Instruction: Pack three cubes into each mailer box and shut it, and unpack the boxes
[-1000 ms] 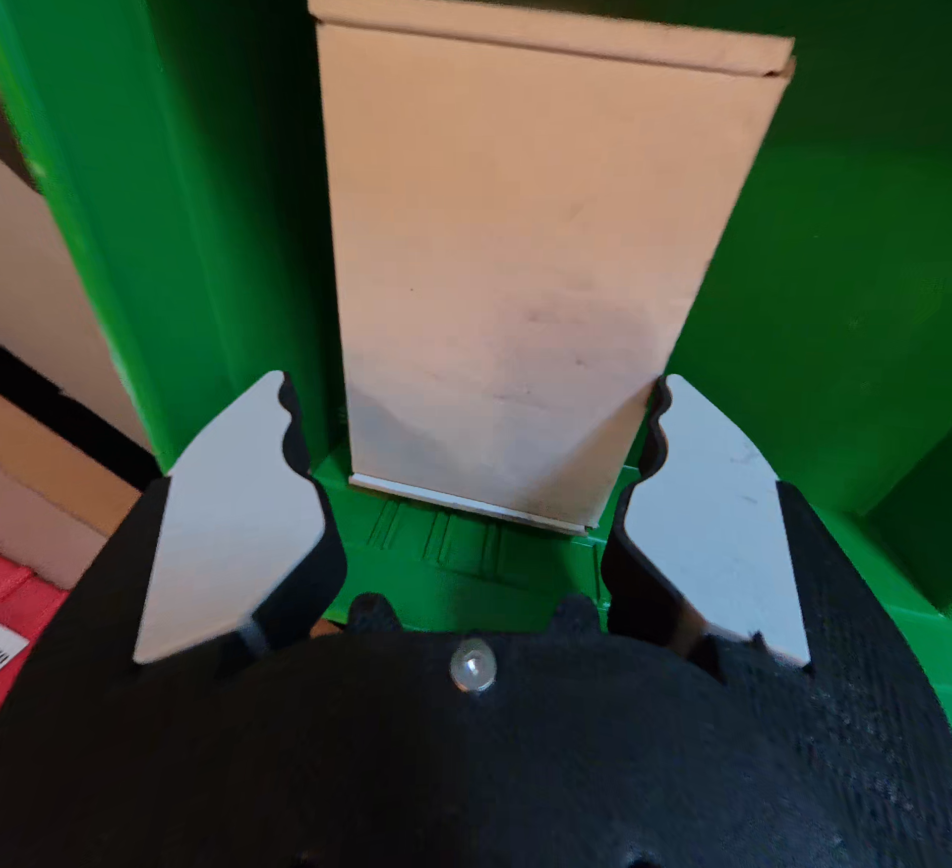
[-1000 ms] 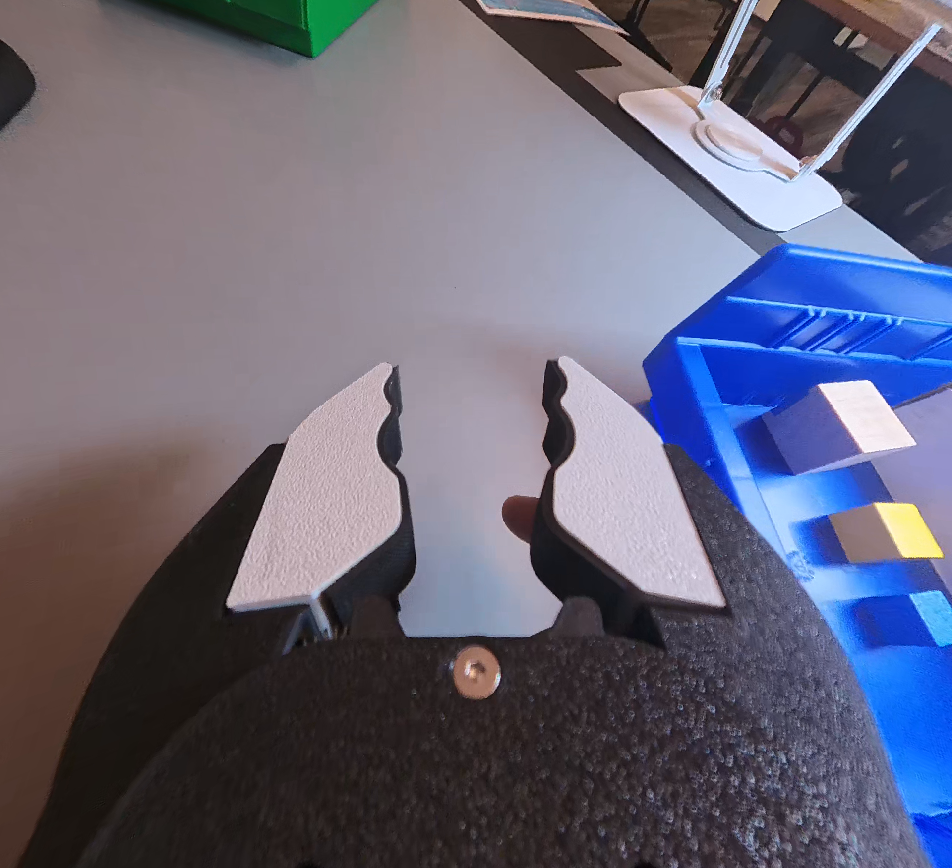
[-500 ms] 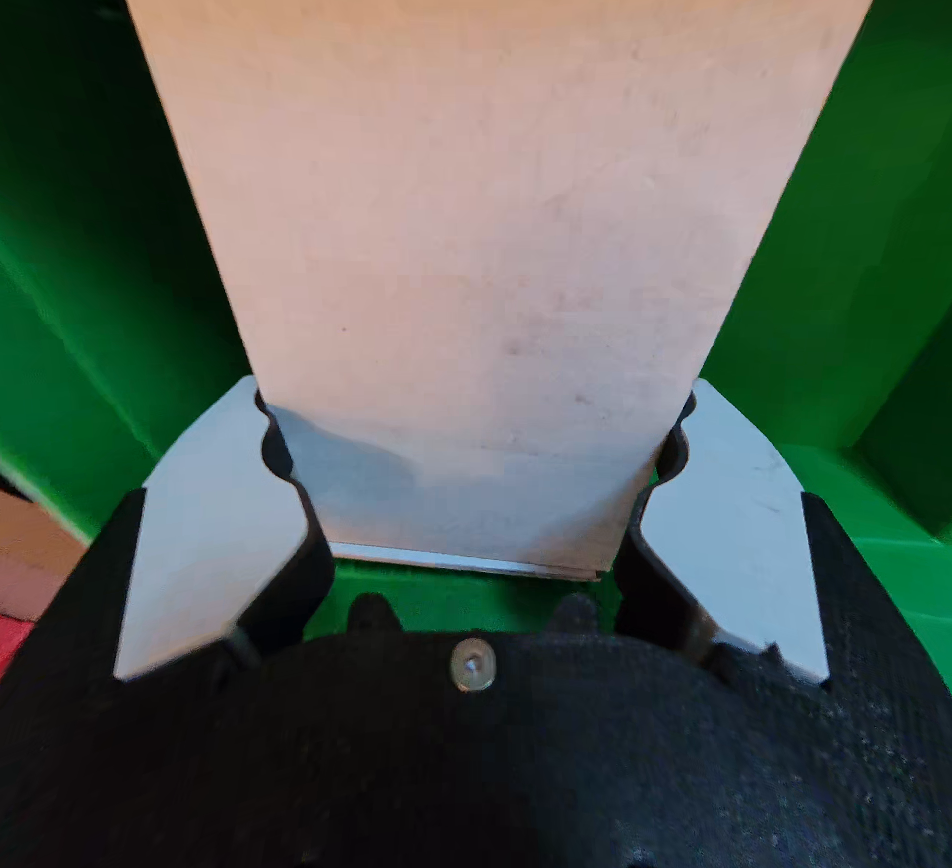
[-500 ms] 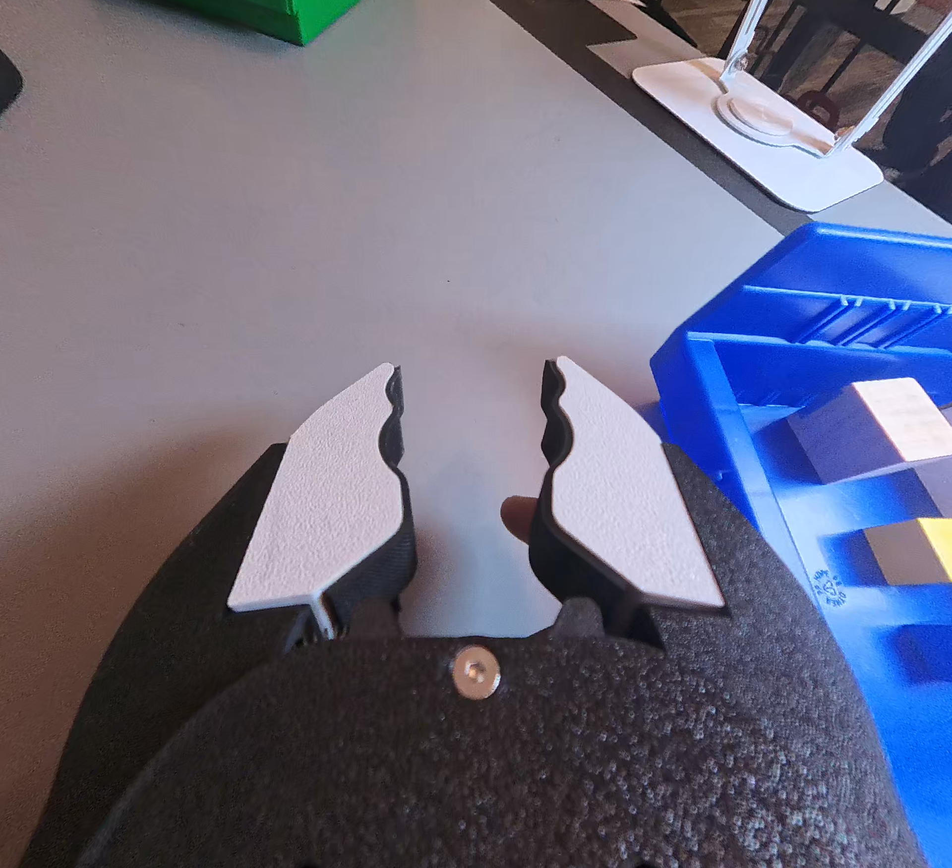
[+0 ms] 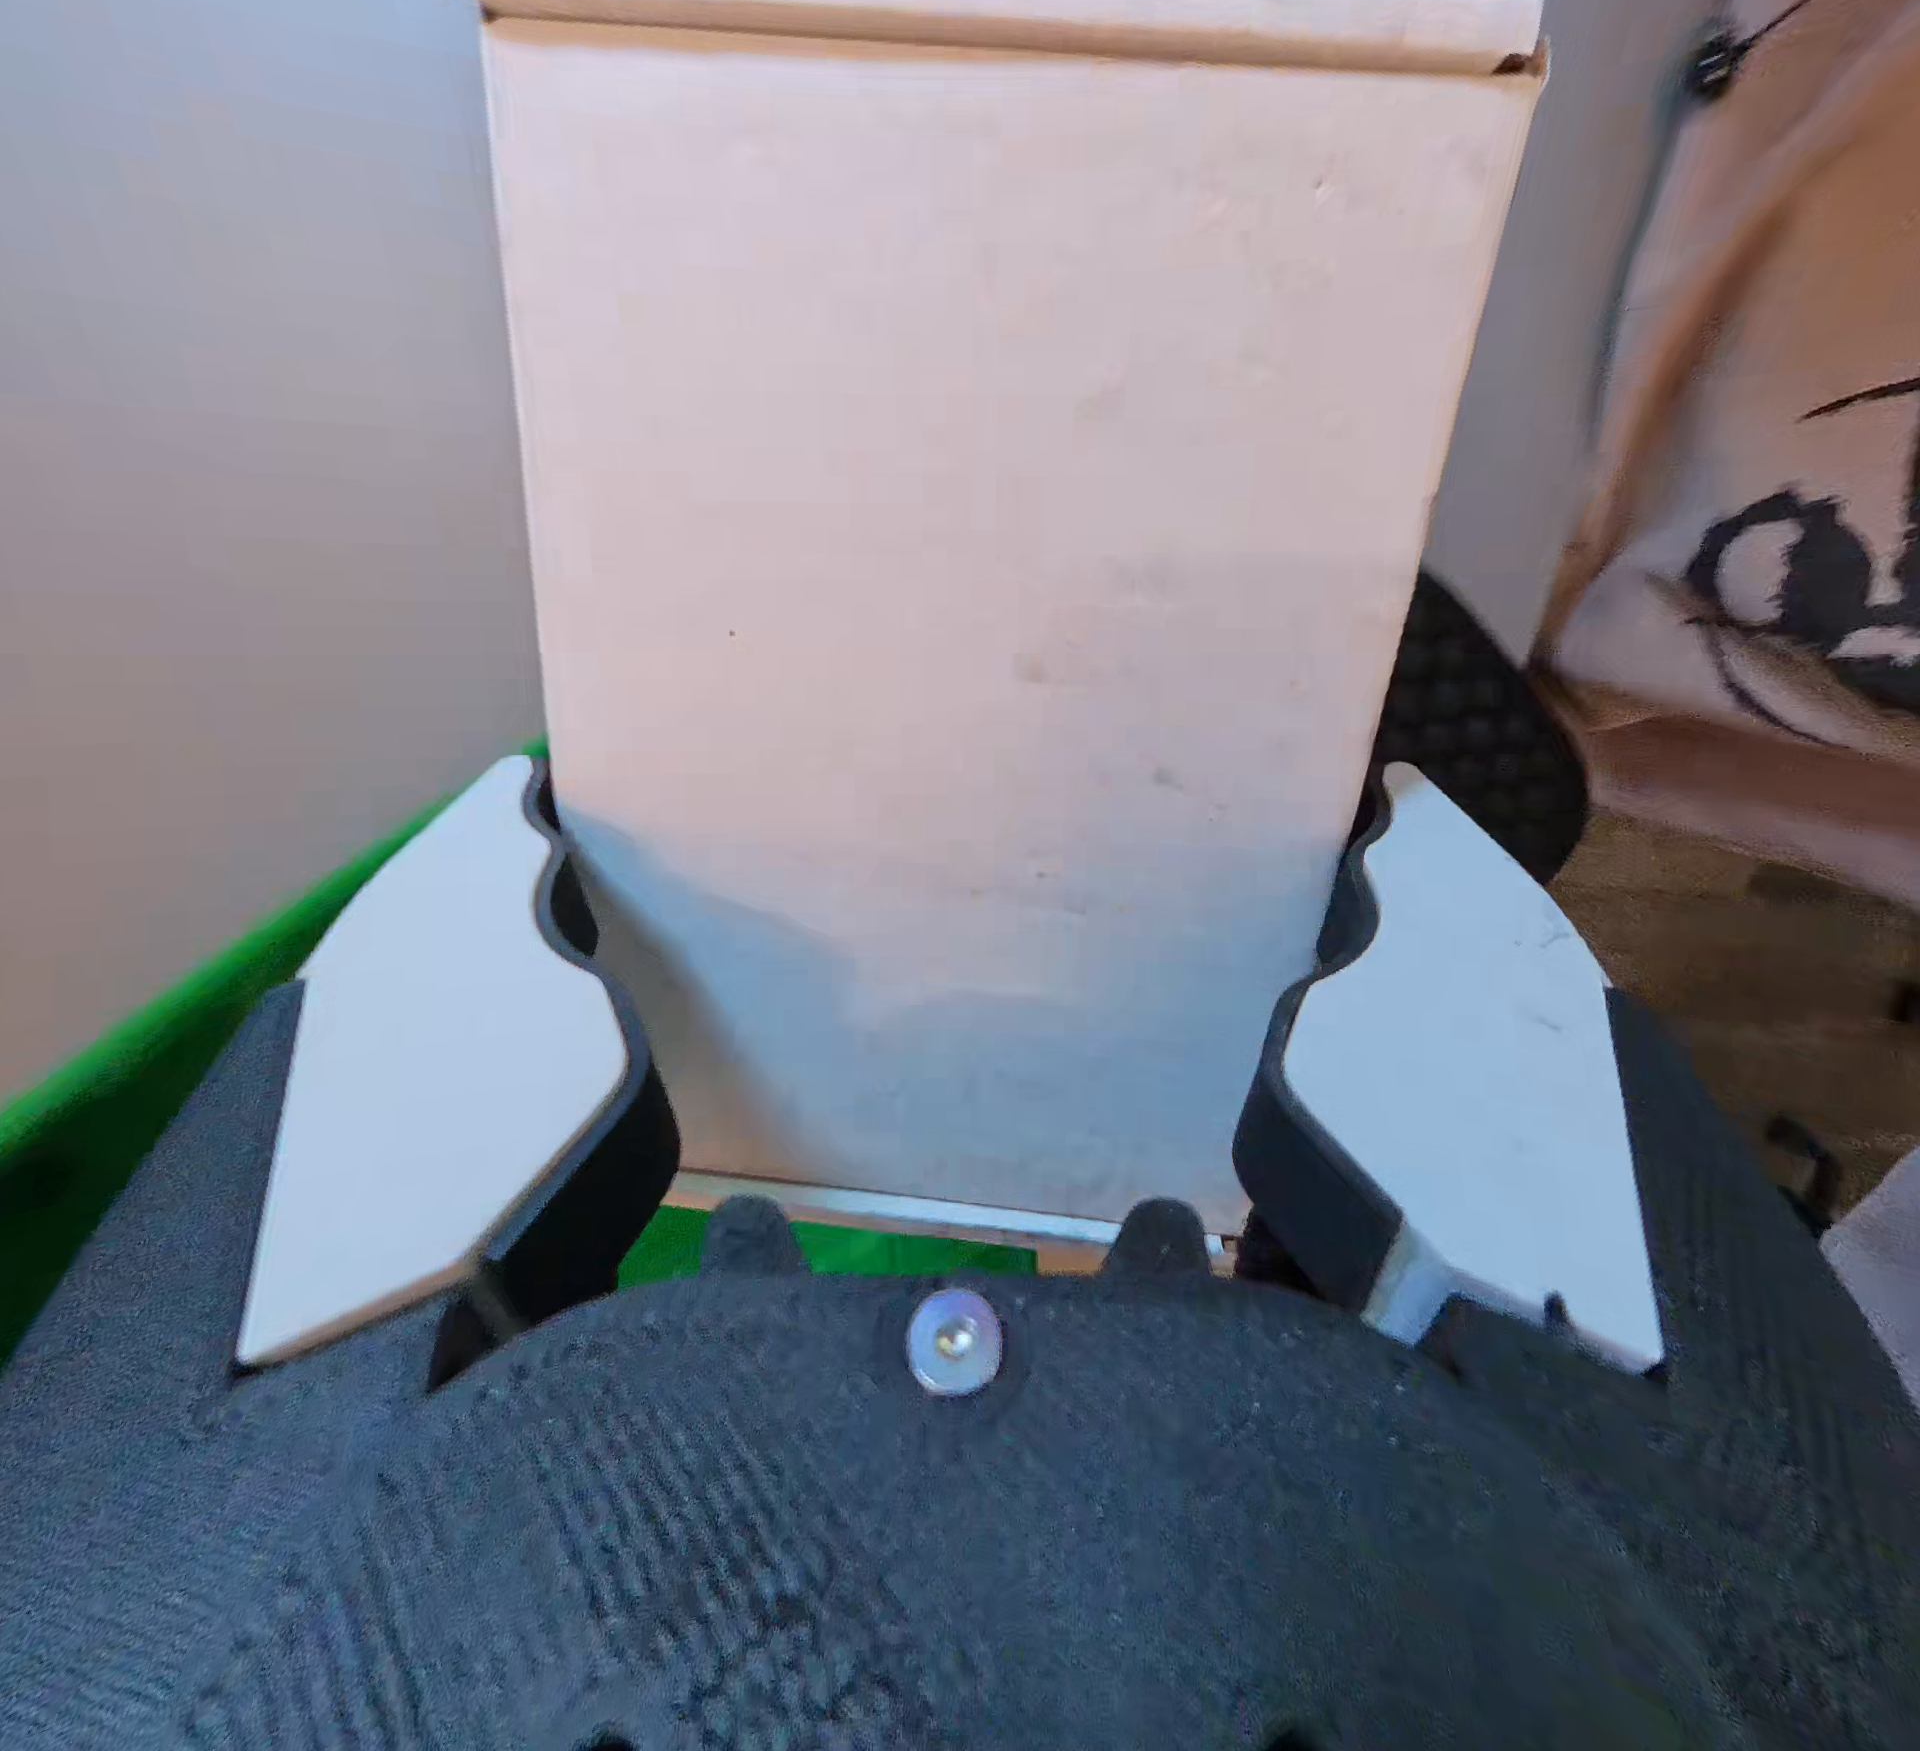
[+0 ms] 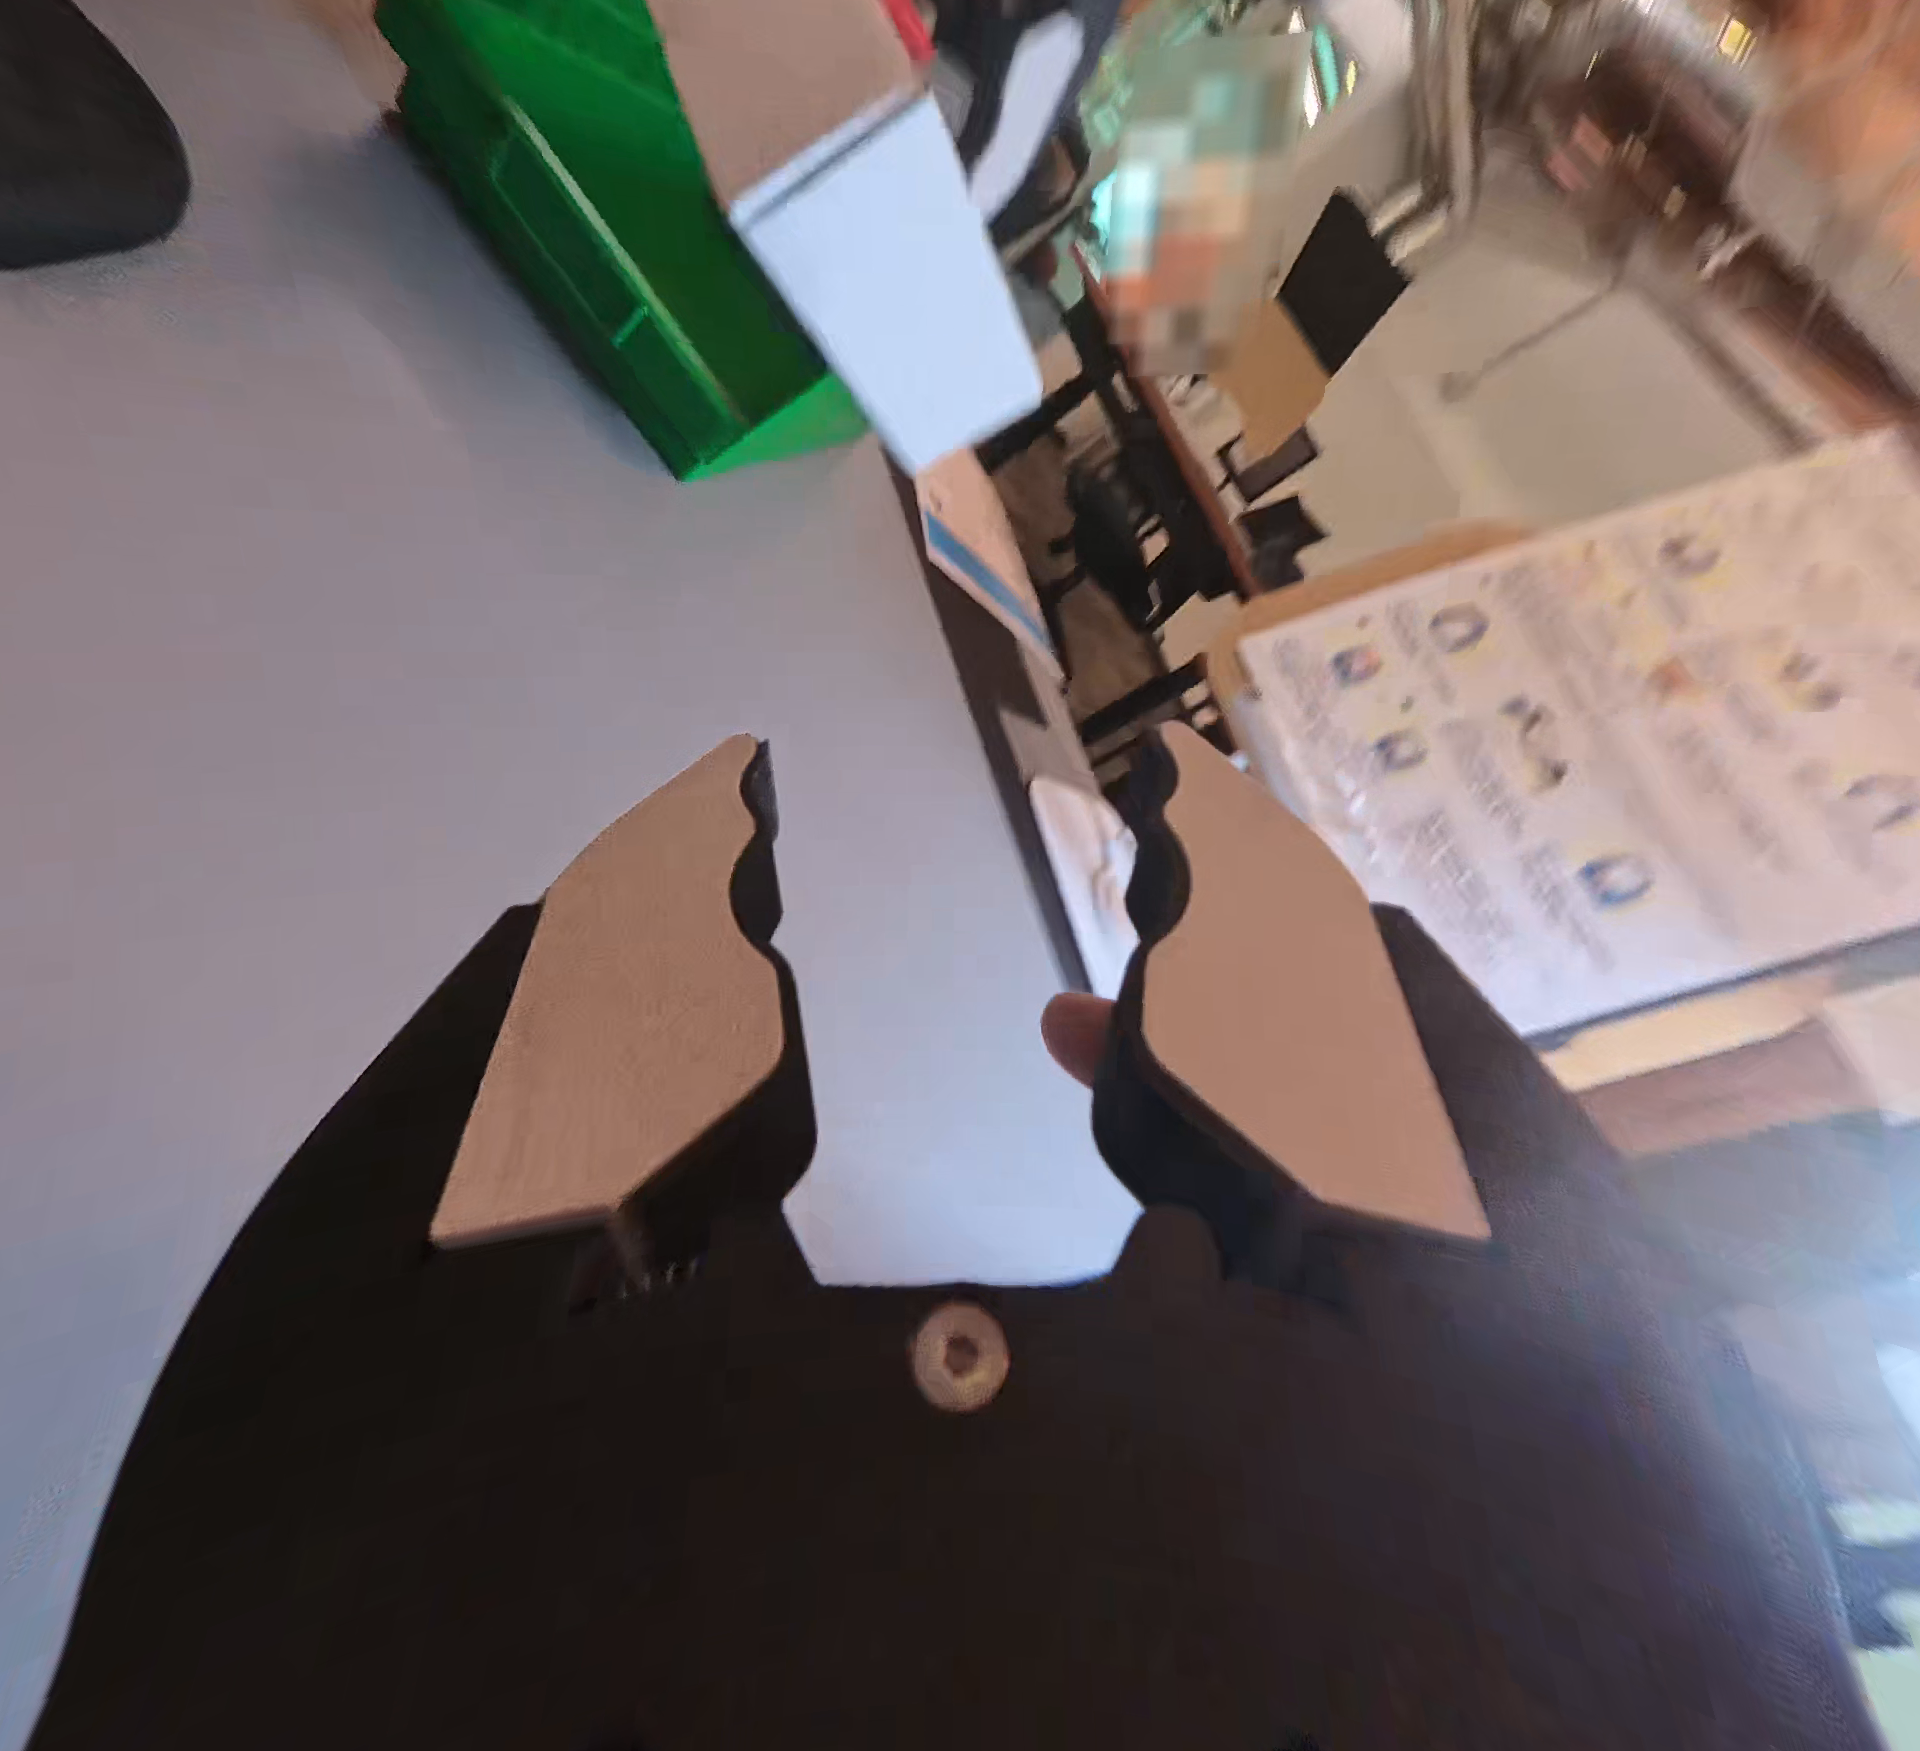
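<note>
A closed pale cardboard mailer box (image 5: pixel 966 496) stands on end between the fingers of my left gripper (image 5: pixel 961 792), which is shut on its two sides and holds it above the green bin (image 5: pixel 156 1026). In the right wrist view the same box (image 6: pixel 831 174) hangs above the green bin (image 6: pixel 582 205) at the far side of the grey table (image 6: pixel 364 641). My right gripper (image 6: pixel 961 756) is open and empty above the table's right edge. No cubes are in view.
A dark rounded object (image 6: pixel 73 132) lies at the table's left edge. A flat printed sheet (image 6: pixel 987 558) lies near the table's far right edge. Beyond the edge are chairs, desks and a poster board (image 6: pixel 1610 714). A brown bag (image 5: pixel 1766 351) stands behind the box.
My left gripper closed on the mailer box and lifted it out of the green bin. My right gripper swung up and away from the blue bin, which has left its view.
</note>
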A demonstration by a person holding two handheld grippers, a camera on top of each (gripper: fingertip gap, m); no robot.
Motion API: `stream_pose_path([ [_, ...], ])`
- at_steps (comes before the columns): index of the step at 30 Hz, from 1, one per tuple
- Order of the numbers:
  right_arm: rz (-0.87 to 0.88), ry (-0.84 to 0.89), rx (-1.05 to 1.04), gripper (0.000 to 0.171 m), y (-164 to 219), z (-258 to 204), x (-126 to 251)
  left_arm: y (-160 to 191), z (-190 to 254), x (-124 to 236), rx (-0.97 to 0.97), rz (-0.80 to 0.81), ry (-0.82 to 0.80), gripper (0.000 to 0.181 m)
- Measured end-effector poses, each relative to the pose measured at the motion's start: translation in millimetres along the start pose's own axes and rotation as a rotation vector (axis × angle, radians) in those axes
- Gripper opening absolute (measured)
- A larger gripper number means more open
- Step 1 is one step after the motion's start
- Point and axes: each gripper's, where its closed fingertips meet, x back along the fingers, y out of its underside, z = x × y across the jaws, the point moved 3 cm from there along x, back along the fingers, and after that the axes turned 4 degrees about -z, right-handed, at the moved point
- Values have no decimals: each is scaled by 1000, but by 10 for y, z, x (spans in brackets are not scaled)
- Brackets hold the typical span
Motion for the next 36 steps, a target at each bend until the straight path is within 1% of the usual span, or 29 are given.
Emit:
stream_pose_path([
  [3,31,36,204,76,-271,-163,-99,-455,272,-453,-110,58,172,137],
  [5,20,70,361,83,-301,-335,-173,-718,431,-695,-166,91,287,137],
  [6,21,58,400,85,-285,-437,-202,-828,491,-804,-196,97,327,137],
  [7,28,33,412,82,-262,-540,-220,-932,551,-903,-222,105,366,137],
  [8,35,5,419,75,-233,-632,-227,-1008,598,-998,-251,99,396,137],
  [9,51,-28,427,75,-210,-703,-205,-1011,608,-1106,-294,67,392,137],
  [10,36,-60,427,74,-148,-733,-180,-1043,612,-1179,-288,68,403,137],
  [12,28,-132,315,73,-44,-688,-100,-1167,634,-1186,-213,160,467,136],
  [13,30,-164,236,72,-5,-625,-50,-1247,630,-1110,-188,241,481,131],
  [14,39,-201,149,71,22,-556,7,-1316,610,-987,-196,344,469,118],
  [16,56,-243,-62,70,90,-360,101,-1418,567,-672,-216,606,396,115],
  [18,79,-252,-224,69,211,-164,156,-1413,535,-396,-196,822,319,109],
  [20,115,-269,-391,67,326,-18,183,-1351,495,-242,-179,988,153,108],
  [22,162,-286,-550,65,419,82,187,-1253,505,-196,-152,1101,9,104],
  [24,212,-304,-674,63,474,149,178,-1169,498,-275,-109,1138,-128,101],
  [26,260,-335,-757,63,478,160,157,-1148,422,-455,-48,1127,-267,102],
  [27,290,-363,-802,63,455,146,144,-1174,395,-567,-16,1120,-277,104],
  [28,322,-390,-843,63,424,125,128,-1213,371,-691,15,1101,-254,108],
  [29,353,-412,-878,63,392,99,111,-1252,360,-811,26,1070,-217,112],
  [31,394,-460,-927,63,335,13,88,-1339,410,-961,29,1051,-115,113],
  [32,414,-453,-954,63,335,-6,85,-1356,360,-997,54,1059,-142,108],
  [33,412,-455,-962,63,364,-30,86,-1341,312,-1023,62,1064,-176,91],
  [34,380,-472,-954,63,409,-69,80,-1322,296,-1045,63,1064,-180,87],
  [36,247,-473,-886,64,548,-169,18,-1281,281,-1077,62,1023,-203,78],
])
